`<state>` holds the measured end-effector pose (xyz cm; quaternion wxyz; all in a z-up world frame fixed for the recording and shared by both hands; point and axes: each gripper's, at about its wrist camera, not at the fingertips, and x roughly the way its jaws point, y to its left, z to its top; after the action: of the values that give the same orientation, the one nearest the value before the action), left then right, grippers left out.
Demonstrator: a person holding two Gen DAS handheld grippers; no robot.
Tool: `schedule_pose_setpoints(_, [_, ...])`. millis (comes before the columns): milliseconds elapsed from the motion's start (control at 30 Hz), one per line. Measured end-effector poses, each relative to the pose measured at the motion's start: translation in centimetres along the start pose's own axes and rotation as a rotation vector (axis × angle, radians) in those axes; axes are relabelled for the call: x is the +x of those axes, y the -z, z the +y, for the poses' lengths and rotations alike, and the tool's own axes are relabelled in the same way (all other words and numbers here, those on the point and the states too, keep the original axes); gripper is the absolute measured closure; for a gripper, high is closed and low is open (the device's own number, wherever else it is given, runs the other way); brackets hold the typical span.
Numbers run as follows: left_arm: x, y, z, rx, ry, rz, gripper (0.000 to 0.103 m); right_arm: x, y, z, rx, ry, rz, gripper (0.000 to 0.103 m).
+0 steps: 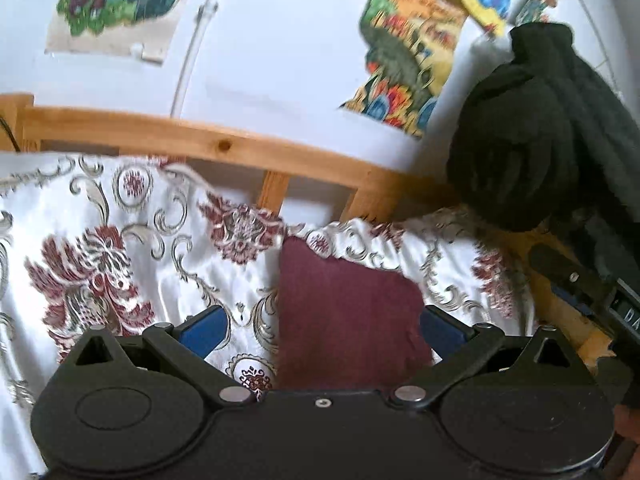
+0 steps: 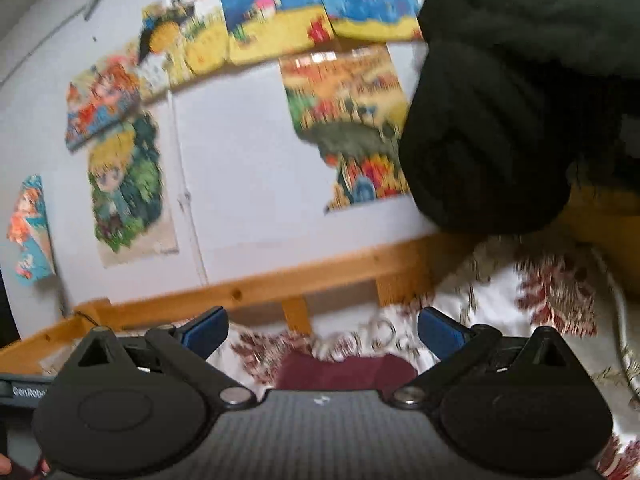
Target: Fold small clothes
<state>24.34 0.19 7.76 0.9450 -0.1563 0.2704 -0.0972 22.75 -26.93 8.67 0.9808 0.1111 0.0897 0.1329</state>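
— Maroon cloth first: where does it lie?

— Flat on the floral bedspread, lower centre of the left wrist view; it runs between the blue fingers of the left gripper, its right edge close against the right-hand finger, its left edge well apart from the other; the near end passes under the gripper body.

— Is the left gripper clenched on it?

— No; its jaws stand wide apart, released, holding nothing; whether the pads touch the cloth I cannot tell.

— And the right one?

— The right gripper is likewise spread and grasping nothing; in its own view the maroon cloth shows only as a low strip at bottom centre, just above the gripper body and between the blue fingers.

— What is the dark mass at the right of the frame?

— A black knitted garment (ribbed, bunched into rounded folds) at the upper right of the left view, hanging above the bedspread's right end; in the right wrist view it fills the upper right corner; what holds it up is hidden.

— Behind all this?

— A pine bed rail crosses the middle of the left view; above it a white wall with colourful pixel-style pictures, blurred; in the right view the rail slopes across the lower half, and the bedspread spreads at lower right.
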Motion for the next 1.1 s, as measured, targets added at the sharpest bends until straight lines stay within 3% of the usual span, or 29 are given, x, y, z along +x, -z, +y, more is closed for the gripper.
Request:
schedule_pose_setpoints(133, [-3.0, -0.4, -0.1, 0.022, 0.015, -0.021, 0.001, -3.1, -1.2, 1.3, 0.002, -0.007, -0.041, 0.0])
schedule_pose_setpoints(333, [-7.2, 0.3, -0.3, 0.115, -0.035, -0.06, 0.001, -7.3, -1.2, 2.0, -0.005, -0.005, -0.015, 0.0])
schedule_pose_setpoints(533, [-10.0, 3.5, -0.7, 0.195, -0.166, -0.144, 0.001, -10.8, 1.5, 1.4, -0.045, 0.026, 0.07, 0.0])
schedule_pose_setpoints(733, [-10.1, 6.8, 0.2, 0.162, -0.114, -0.052, 0.001, -13.4, 5.1, 1.3, -0.046, 0.068, 0.122, 0.0])
schedule_pose_setpoints(867, [-9.6, 8.9, 1.2, 0.103, -0.147, -0.019, 0.001, -13.9, 7.6, 1.0, -0.018, 0.082, 0.183, 0.0])
schedule_pose_setpoints(1100, [-8.8, 11.6, 1.7, 0.178, -0.178, 0.012, 0.001, -13.6, 9.7, 0.7, 0.011, 0.094, 0.228, 0.0])
